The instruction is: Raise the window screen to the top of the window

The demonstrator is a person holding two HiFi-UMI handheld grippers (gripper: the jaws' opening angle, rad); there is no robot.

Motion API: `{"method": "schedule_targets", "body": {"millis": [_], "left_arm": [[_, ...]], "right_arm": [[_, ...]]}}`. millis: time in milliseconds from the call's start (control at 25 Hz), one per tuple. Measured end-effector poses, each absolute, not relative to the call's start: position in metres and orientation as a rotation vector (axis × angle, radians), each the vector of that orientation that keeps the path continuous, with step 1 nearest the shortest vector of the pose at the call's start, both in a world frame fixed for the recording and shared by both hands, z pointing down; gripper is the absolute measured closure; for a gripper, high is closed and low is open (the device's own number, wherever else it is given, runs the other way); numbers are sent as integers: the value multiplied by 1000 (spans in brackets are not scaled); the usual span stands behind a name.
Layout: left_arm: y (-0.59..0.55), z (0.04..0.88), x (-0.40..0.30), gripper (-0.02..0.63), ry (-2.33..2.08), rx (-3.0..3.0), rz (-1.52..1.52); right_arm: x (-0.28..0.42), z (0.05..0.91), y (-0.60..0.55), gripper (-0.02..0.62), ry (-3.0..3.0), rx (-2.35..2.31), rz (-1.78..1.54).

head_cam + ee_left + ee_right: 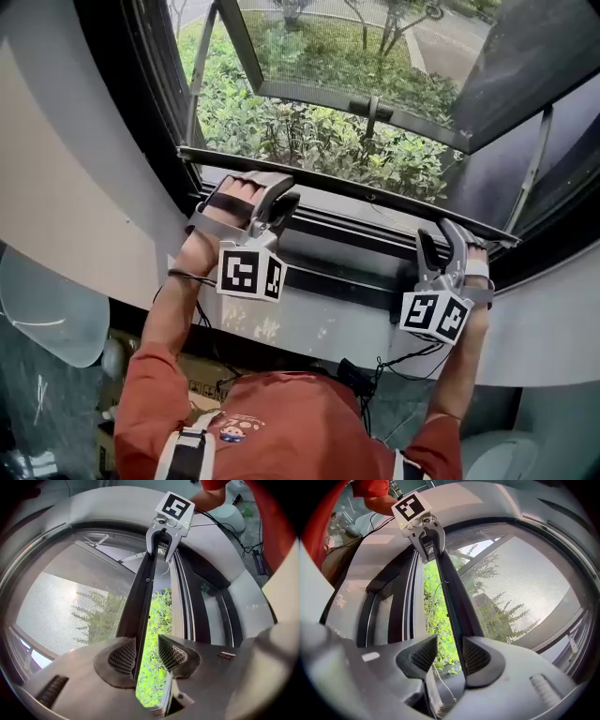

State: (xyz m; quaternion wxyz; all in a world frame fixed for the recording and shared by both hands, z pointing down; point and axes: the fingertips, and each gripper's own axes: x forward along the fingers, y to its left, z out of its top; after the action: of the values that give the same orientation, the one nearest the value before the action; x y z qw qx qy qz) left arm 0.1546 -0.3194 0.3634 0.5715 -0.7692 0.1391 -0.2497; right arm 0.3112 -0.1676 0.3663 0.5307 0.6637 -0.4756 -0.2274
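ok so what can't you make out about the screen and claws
- window top: past the head view's upper edge, so remaining travel can't be judged there
- screen mesh: too fine to see in the head view against the bushes
- left claw: bar lies along one pad; touching or not is unclear

Our right tongs point(449, 643) stand open around the dark bottom bar point(457, 602) of the window screen point(520, 588). The bar lies close by the right-hand pad, with a gap to the other. Far along it, our left tongs point(431, 545) straddle the bar too. Green bushes point(433, 597) show beside it.
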Motion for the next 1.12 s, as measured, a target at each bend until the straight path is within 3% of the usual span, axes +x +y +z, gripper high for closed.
{"method": "schedule_targets", "body": {"millis": [160,600,1120], "left_arm": [[-320,350,156,480,355,-1792,-555],[-321,325,157,488,407,-1767,-493],[-327,249,159,488,494,-1713,-392]], "right_arm": [[313,352,-167,456,-1099,1597,-578],[315,324,-167,506,-1053,1636,-668],[316,246,-171,505,-955,1643,-804]]}}
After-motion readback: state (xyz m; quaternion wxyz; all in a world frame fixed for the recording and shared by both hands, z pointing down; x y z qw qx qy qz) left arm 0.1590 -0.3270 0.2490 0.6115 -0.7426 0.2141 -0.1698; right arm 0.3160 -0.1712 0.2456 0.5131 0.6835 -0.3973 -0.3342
